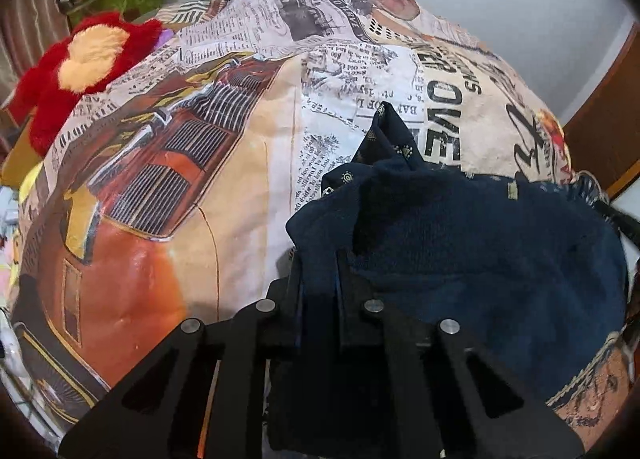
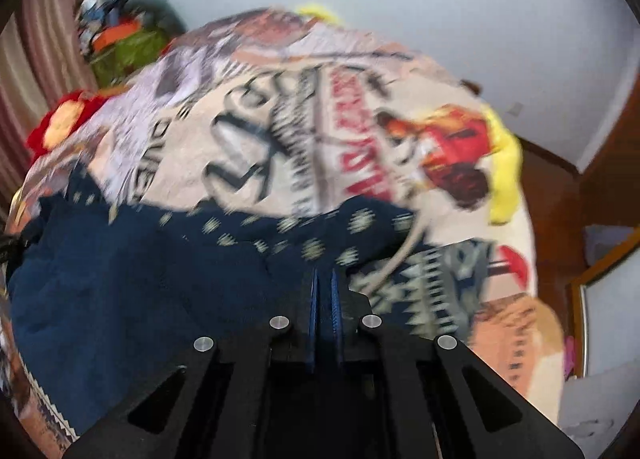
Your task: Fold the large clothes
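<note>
Lying on a bed cover (image 1: 224, 195) printed with newspaper words and an orange car is a big dark blue garment (image 1: 480, 259), bunched up. The left hand-held gripper (image 1: 318, 271) is closed tight on a fold at its edge. The right hand-held gripper (image 2: 325, 287) is pinched shut on blue cloth too, near a part with pale dots, though that picture is blurry. A red plush toy (image 1: 76, 71) sits at the far left of the bed.
</note>
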A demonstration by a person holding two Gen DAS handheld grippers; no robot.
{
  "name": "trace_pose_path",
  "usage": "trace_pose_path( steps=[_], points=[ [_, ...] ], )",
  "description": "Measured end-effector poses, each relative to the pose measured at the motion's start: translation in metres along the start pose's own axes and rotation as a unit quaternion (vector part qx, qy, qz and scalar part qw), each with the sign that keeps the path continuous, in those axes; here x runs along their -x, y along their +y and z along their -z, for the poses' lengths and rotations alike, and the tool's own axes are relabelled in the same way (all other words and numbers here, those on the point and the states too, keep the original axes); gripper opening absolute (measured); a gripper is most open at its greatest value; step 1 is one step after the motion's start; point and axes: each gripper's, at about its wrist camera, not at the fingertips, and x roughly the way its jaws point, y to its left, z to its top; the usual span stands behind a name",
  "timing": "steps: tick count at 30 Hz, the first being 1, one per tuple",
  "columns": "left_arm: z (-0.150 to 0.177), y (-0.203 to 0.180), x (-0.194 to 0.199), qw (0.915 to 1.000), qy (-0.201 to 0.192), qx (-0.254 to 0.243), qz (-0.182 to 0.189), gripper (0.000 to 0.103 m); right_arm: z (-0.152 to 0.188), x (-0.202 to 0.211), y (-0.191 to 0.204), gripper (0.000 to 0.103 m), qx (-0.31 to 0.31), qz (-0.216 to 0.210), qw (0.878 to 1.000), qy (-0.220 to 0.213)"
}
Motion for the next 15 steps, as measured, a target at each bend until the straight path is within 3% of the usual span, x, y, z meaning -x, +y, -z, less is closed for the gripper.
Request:
trace_pose_path(
  steps=[3,6,8,10,15],
  points=[
    [-0.001,-0.005,-0.005,0.9996,0.014,-0.01,-0.022,0.016,-0.005,0.011,-0.022,0.0,-0.022,0.021,1.0,-0.005],
    [-0.002,-0.009,0.004,0.9995,0.02,-0.015,-0.022,0.02,-0.003,0.031,-0.039,0.0,-0.04,0.0,0.999,-0.02],
    [-0.006,-0.014,0.017,0.9994,0.015,-0.025,-0.018,0.032,-0.001,0.053,-0.046,0.001,-0.05,-0.026,0.997,-0.049],
    [-0.011,-0.022,0.036,0.9991,-0.005,-0.039,-0.017,0.051,-0.001,0.072,-0.053,0.001,-0.068,-0.059,0.994,-0.062],
    [-0.021,-0.049,0.071,0.9962,-0.042,-0.074,-0.015,0.058,-0.003,0.081,-0.051,0.001,-0.092,-0.127,0.987,-0.041]
  ],
)
